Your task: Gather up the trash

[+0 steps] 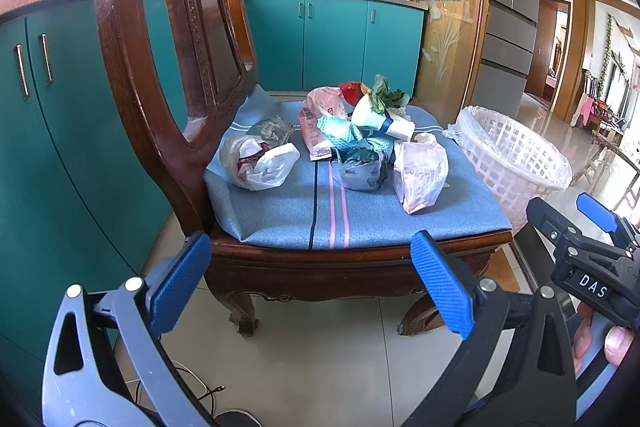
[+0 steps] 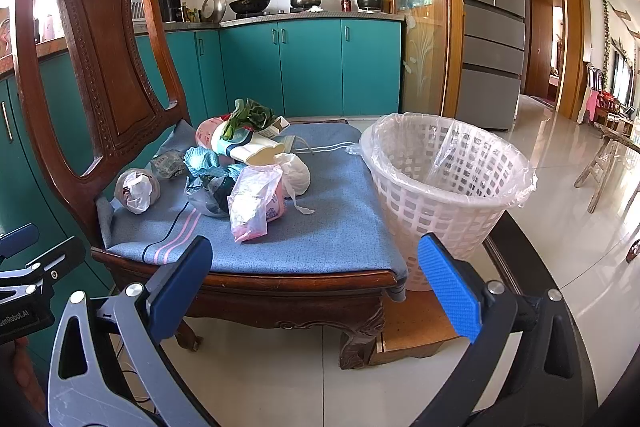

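Observation:
A heap of trash lies on the blue cushion of a carved wooden chair: a crumpled white bag, a pink bag, a grey wrapper, a paper cup with green leaves, and a tied white bag. A white lattice bin lined with clear plastic stands to the right of the chair. My left gripper and right gripper both stand open in front of the seat, holding nothing.
Teal kitchen cabinets run behind the chair, with pots on the stove. A grey fridge stands at the right. A wooden block lies under the bin. Cables trail on the tiled floor. A wooden stool is far right.

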Demonstrator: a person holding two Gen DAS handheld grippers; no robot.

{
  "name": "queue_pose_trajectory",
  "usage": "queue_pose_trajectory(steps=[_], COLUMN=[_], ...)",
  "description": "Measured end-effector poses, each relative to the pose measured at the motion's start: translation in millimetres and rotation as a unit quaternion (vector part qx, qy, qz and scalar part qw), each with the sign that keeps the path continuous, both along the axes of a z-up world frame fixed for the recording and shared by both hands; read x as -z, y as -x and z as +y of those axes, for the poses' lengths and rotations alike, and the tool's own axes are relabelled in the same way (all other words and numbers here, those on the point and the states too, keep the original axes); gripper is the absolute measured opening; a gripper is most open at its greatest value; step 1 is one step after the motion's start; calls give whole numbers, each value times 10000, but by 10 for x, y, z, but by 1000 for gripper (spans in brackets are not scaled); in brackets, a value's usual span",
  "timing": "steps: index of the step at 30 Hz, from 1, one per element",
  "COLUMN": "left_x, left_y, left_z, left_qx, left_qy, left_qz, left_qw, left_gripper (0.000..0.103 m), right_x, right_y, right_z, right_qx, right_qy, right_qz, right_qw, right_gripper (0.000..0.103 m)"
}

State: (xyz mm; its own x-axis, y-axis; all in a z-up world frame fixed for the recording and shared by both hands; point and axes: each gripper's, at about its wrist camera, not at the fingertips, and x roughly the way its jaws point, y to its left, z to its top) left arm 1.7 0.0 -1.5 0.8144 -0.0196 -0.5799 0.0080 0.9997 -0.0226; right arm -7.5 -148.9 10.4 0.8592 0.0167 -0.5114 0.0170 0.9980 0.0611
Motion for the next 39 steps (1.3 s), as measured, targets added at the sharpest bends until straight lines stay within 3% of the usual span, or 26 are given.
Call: queue_pose_trajectory(steps=[39], left_x=[33], left_y=[-1], left_z=[-16], left_qx=[7], left_qy=[-47], left_qz=[48], left_qw=[10000], left_gripper=[100], right_x=[-4], right_y=[9], right_z=[-10], right_qx=[5], right_qy=[0], right_qz=[-18], right_qw=[10000], right_gripper=[100])
